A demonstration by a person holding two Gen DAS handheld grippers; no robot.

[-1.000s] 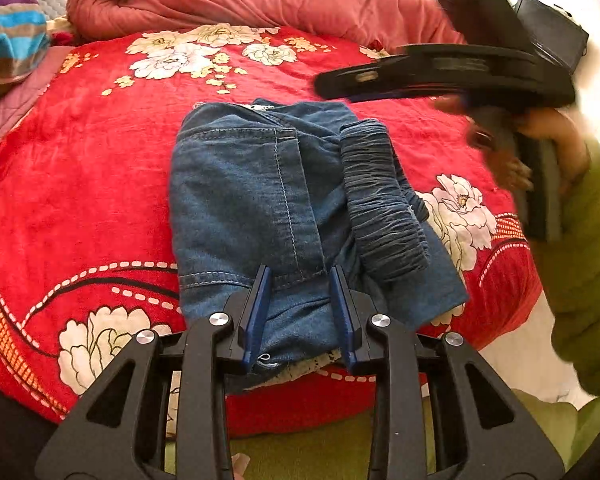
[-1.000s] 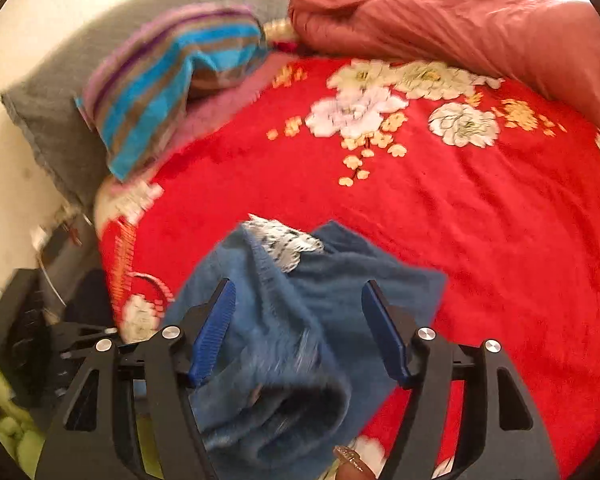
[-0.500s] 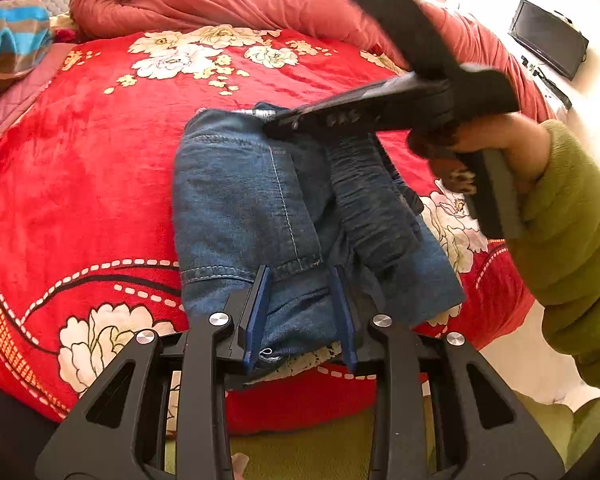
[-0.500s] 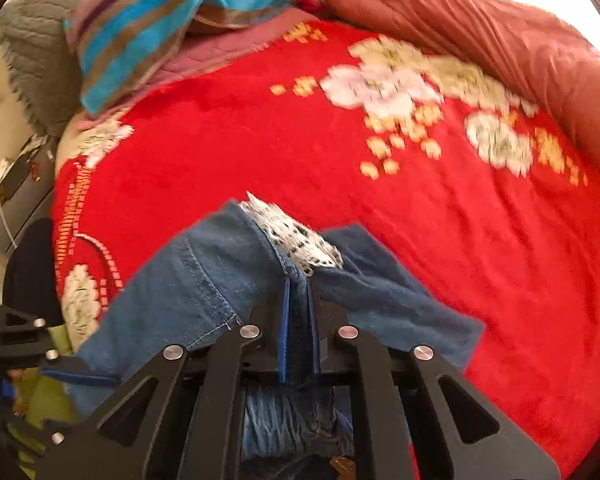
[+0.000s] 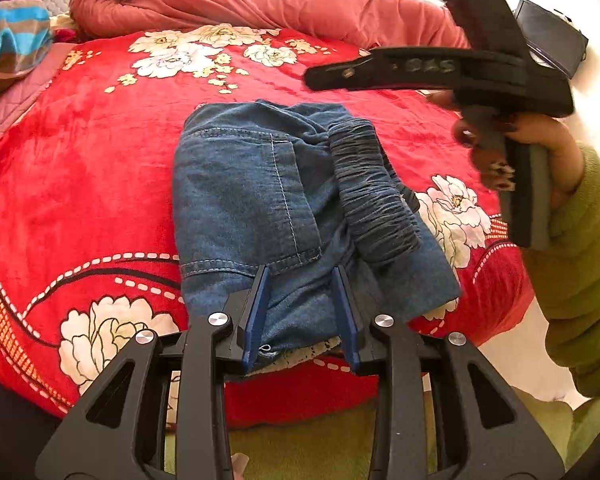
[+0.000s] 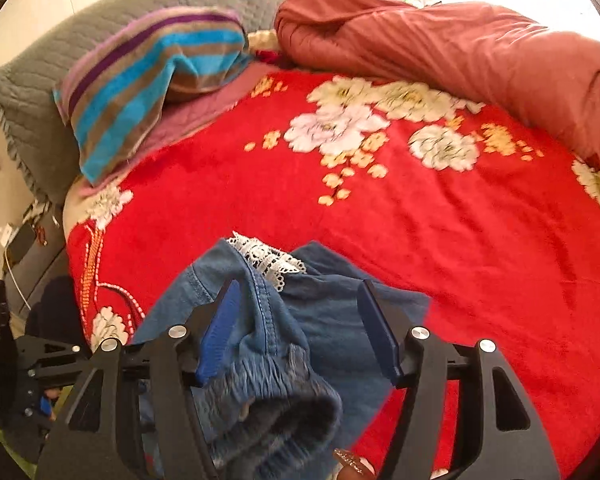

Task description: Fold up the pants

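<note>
The blue denim pants (image 5: 268, 208) lie folded in a compact bundle on the red floral blanket (image 5: 80, 168), elastic waistband (image 5: 374, 196) on top at the right. My left gripper (image 5: 302, 304) is open, its blue pads straddling the bundle's near edge without clamping it. My right gripper (image 6: 300, 320) is open above the bundle's other end, where the pants (image 6: 320, 320) show a white lace trim (image 6: 268, 258). In the left wrist view the right gripper (image 5: 440, 70) hovers above and right of the pants, held by a hand in a green sleeve.
A rolled salmon quilt (image 5: 260, 0) lies along the far side of the bed. A striped pillow (image 6: 156, 80) and grey pillow (image 6: 32, 80) sit at the head. The bed's near edge (image 5: 300, 400) is just below the pants. A dark laptop (image 5: 552, 40) sits off to the right.
My right gripper was shut on the pants half a second ago; it has opened and lifted up and right, away from the bundle. My left gripper stays in place, open.
</note>
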